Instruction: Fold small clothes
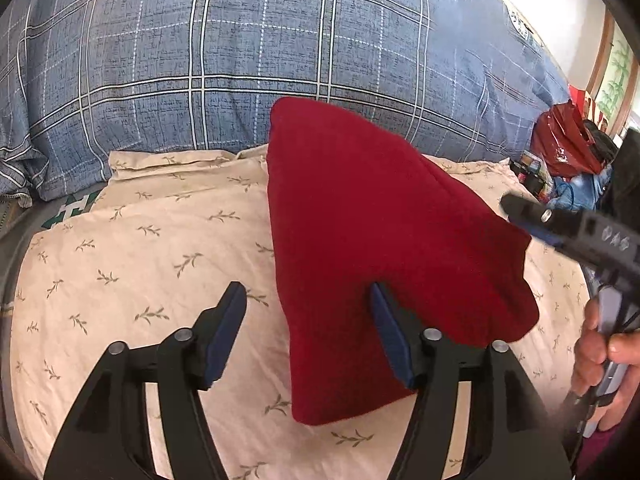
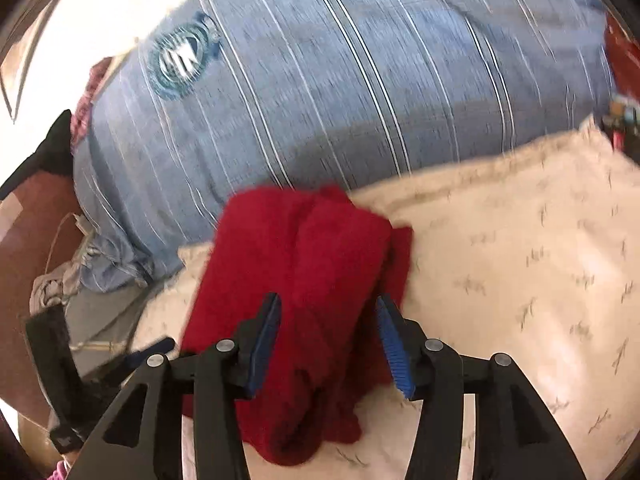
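Bed setup: beige leaf-print sheet (image 1: pixel 160 264) as work surface, blue plaid duvet (image 1: pixel 240 60) behind, red plastic bag (image 1: pixel 560 148) and clutter at 3 o'clock.

Left wrist view: red garment (image 1: pixel 360 240) lies centre, already folded into a compact block. Left gripper (image 1: pixel 308 300) has its jaws apart, nothing pinched; the right-hand finger sits on the cloth edge. Right gripper (image 1: pixel 520 208) comes in from 3 o'clock, tip at the garment's edge, a hand (image 1: pixel 600 352) on its handle.

Right wrist view, blurred: garment at 6 o'clock, doubled layers showing. Jaws spread over it, no pinch visible.

Judgement: fold looks about done, release stage. Next: flatten or square up the bundle, or set it aside.

Writing: round crest on duvet (image 2: pixel 180 56), unreadable.
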A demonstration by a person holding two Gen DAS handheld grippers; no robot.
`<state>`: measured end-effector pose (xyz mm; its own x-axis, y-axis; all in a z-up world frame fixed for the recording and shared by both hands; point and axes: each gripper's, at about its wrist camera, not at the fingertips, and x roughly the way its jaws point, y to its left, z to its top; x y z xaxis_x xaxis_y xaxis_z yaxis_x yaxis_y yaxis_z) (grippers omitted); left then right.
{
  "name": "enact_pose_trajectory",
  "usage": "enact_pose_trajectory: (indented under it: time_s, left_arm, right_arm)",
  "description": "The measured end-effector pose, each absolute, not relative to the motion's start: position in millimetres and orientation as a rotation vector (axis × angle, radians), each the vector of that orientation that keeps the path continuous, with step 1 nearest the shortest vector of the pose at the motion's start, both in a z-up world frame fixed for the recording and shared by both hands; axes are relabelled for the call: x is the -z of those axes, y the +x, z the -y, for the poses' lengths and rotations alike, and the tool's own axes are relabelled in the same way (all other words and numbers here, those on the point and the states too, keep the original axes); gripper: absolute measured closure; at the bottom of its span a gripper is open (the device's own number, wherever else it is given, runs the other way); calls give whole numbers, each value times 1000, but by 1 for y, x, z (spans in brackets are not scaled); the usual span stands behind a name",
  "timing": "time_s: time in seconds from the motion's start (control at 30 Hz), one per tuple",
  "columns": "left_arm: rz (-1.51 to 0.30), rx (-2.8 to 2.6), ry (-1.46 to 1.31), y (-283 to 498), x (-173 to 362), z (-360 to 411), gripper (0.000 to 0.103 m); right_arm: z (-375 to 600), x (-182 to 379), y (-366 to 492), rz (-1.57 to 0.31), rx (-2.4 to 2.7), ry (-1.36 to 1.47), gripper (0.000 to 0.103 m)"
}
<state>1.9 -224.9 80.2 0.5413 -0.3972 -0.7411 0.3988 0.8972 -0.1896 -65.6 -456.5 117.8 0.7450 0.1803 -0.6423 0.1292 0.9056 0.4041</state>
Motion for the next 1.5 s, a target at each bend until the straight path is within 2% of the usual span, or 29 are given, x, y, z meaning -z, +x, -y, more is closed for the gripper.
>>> enact_pose_trajectory:
  time_s: [0.13, 0.3, 0.43, 0.8, 0.9, 0.93, 0.97, 1.1, 1.5]
  left_arm:
    - [-881, 476, -1, 6, -77, 227, 31]
    - [-883, 489, 7, 11, -73, 230, 28]
    - [-883, 497, 4, 15, -71, 233, 24]
    - [-900, 502, -36, 15, -76, 228, 23]
    - [-892, 518, -82, 16, -81, 221, 23]
    - [-889, 519, -104, 18, -81, 217, 23]
    - [-893, 519, -116, 20, -81, 215, 23]
    - [-923, 547, -156, 32, -75, 210, 19]
    - [-1015, 675, -220, 67, -52, 229, 18]
  right_arm:
    - [434, -118, -40, -735, -62, 345, 55]
    - [422, -84, 3, -825, 20, 220, 57]
    - [428, -69, 16, -811, 64, 178, 57]
    - [436, -93, -36, -806, 34, 259, 54]
    - [440, -77, -41, -840, 56, 270, 39]
    - [444, -69, -40, -845, 57, 289, 28]
    - [449, -62, -40, -844, 58, 319, 22]
    - [471, -60, -40, -813, 3, 467, 21]
    - [479, -41, -6, -811, -142, 595, 16]
